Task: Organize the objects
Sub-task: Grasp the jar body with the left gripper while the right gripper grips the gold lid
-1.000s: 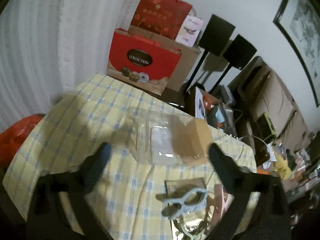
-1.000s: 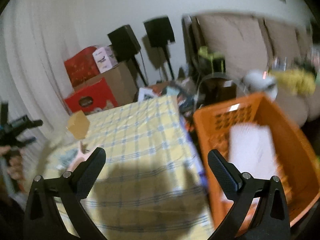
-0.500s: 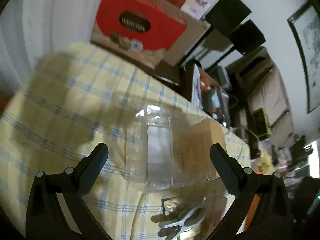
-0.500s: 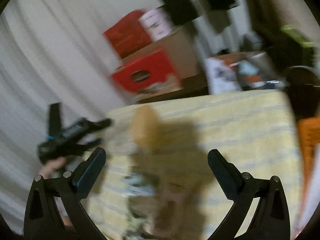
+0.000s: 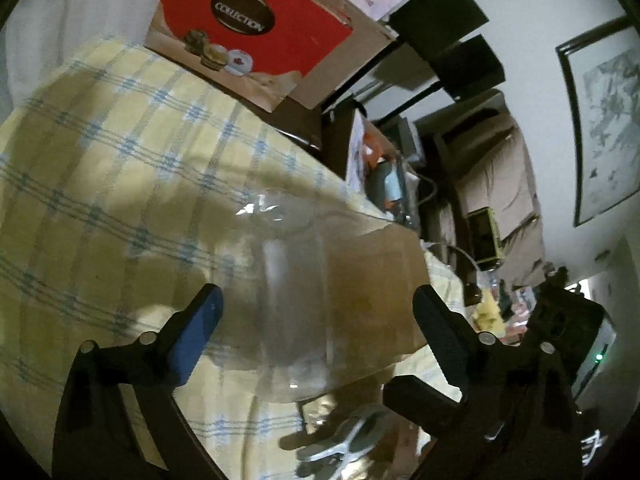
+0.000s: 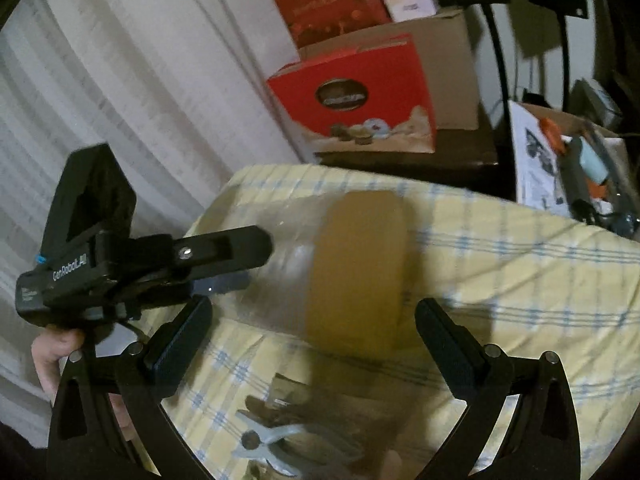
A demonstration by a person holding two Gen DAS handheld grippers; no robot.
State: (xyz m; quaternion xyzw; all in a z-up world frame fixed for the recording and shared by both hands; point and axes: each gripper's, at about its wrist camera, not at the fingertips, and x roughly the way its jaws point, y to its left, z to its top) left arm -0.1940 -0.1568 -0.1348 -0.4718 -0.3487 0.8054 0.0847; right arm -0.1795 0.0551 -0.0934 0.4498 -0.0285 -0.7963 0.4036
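Yellow cloth with a blue check covers the bench (image 5: 120, 152), which stands in a dim, cluttered living room; red gift boxes (image 6: 352, 100) and cardboard cartons are stacked against a pale curtain behind it.

Near the middle of the bench lies a clear plastic container (image 5: 292, 300) on its side, see-through and glossy, with a tan cardboard-coloured band or insert (image 6: 356, 276) at one end. In front of it, nearer the viewer, sit a few grey clothes pegs (image 6: 260, 444) on a small packet.

The left hand-held gripper (image 5: 316, 320) reaches over the container with its jaws wide on either side; they are just beginning to close and do not yet press on it. The right hand-held gripper (image 6: 312, 336) is spread wide and empty, aimed at the tan end of the same container.

Judging by this, the tidying is unfinished: the container and the pegs are still loose on the bench, and picking up the container looks like the step in hand.
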